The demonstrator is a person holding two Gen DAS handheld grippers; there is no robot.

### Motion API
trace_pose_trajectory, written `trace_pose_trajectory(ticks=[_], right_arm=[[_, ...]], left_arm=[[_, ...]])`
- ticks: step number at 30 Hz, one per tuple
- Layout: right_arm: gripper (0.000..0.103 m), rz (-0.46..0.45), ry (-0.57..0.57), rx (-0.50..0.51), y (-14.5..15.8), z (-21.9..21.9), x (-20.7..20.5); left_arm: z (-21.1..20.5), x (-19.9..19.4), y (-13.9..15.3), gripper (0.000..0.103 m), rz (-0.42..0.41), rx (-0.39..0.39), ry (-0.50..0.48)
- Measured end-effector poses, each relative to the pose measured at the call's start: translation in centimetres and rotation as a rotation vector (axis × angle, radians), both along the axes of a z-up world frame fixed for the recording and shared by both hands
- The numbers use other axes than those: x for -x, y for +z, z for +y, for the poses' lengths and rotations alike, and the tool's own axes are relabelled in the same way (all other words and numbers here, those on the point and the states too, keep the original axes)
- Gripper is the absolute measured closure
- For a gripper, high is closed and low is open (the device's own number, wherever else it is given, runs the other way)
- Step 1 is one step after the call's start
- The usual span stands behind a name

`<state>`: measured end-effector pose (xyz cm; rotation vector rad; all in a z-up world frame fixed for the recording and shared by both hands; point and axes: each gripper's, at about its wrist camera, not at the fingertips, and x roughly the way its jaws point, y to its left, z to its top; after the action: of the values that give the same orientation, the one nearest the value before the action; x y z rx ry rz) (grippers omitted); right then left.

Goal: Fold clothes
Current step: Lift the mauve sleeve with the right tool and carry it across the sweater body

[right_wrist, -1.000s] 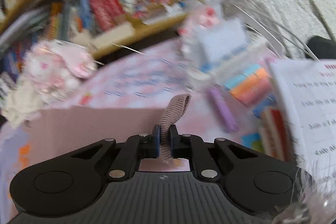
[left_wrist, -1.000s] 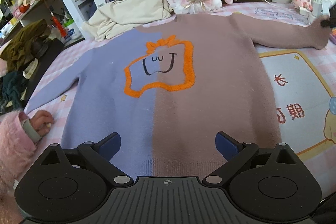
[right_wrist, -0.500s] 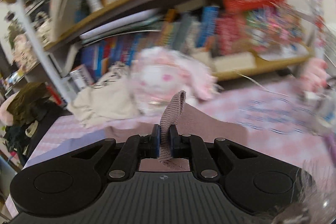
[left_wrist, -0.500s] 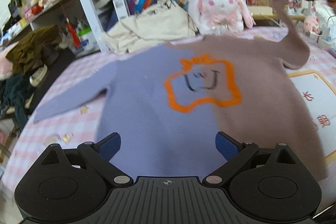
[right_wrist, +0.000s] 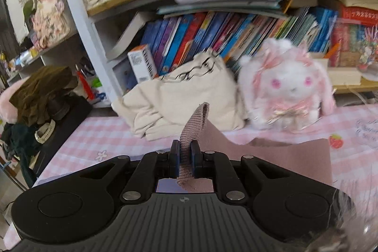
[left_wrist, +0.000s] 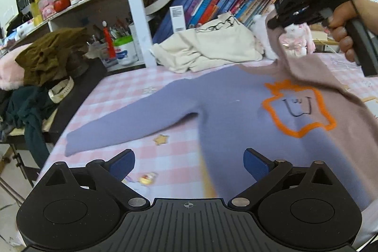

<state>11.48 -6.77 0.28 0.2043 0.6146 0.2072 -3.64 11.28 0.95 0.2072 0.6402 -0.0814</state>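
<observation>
Sweater (left_wrist: 236, 115) is the thing to fold, and in the left wrist view it lies flat on the pink checked table (left_wrist: 113, 96), front side up. One half is purple and one half is brown, with an orange shape in the middle. The purple sleeve (left_wrist: 122, 129) lies straight out to the side, so it is ready to be folded in. The left gripper (left_wrist: 189, 163) hangs above the table near the bottom edge of the sweater. Its blue pads are far apart and nothing is between them, so it is open and free to grab something. Up at the top right, a hand (left_wrist: 345, 23) holds the right gripper (left_wrist: 274, 24), and the brown sleeve (left_wrist: 283, 56) hangs down from it. The sleeve is lifted so it can be laid over the chest.

In the right wrist view, the right gripper (right_wrist: 184, 158) is squeezed tight on the brown cuff (right_wrist: 192, 131). The cuff sticks up between the pads, so the sleeve cannot slip out. Behind it sit a cream bag (right_wrist: 184, 100) and a white bunny toy (right_wrist: 288, 86), right at the far edge of the sweater. I think the sleeve should be put down gently so it does not bump them.
</observation>
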Motion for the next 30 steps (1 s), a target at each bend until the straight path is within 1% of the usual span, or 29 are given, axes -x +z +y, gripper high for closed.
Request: trace_pose_trajectory(ticks=[6,8,10,11,14,17,20,24,25,27,30], right_arm=[[0.094,0.076,-0.001,0.039,-2.7,2.4,-1.1],[0.093,0.093,-0.011,0.041,-3.3,2.4,-1.2],[0.09,0.106,-0.019,0.036,-3.8,2.4,-1.3],[0.085,0.107,-0.022,0.025,-3.9,2.2,-1.2],[0.063,0.095,-0.037,-0.023,-3.7,1.8,-0.6],[0.063,0.092,-0.071,-0.029,-3.4,1.3,0.3],[0.063,0.113,-0.098,-0.039,-3.6,0.6,1.4],[0.062,0.147,-0.112,-0.025,-4.2,-0.3,3.9],[0.061,0.155,-0.114,-0.014,-4.5,-0.6,4.7],[0.061,0.17,-0.117,0.041,-5.2,-0.8,6.7],[0.061,0.196,-0.122,0.12,-6.3,-1.3,9.5]], left_arm=[[2.3,-0.8,0.2,0.003,-0.016,0.001,-0.012],[2.9,-1.1,0.2,0.003,-0.018,0.004,-0.017],[3.3,-1.4,0.3,0.003,-0.018,0.007,-0.025],[3.5,-1.6,0.3,0.003,-0.017,0.01,-0.027],[4.1,-2.1,0.3,0.003,-0.013,0.025,-0.025],[4.9,-2.5,0.3,0.003,-0.005,0.056,-0.008],[6.0,-3.1,0.2,0.003,0.01,0.091,0.021],[7.5,-3.7,-0.2,0.003,0.033,0.122,0.063],[7.8,-3.9,-0.4,0.003,0.039,0.121,0.075],[8.5,-4.2,-0.8,0.003,0.05,0.112,0.1],[9.5,-4.7,-1.2,0.003,0.059,0.08,0.131]])
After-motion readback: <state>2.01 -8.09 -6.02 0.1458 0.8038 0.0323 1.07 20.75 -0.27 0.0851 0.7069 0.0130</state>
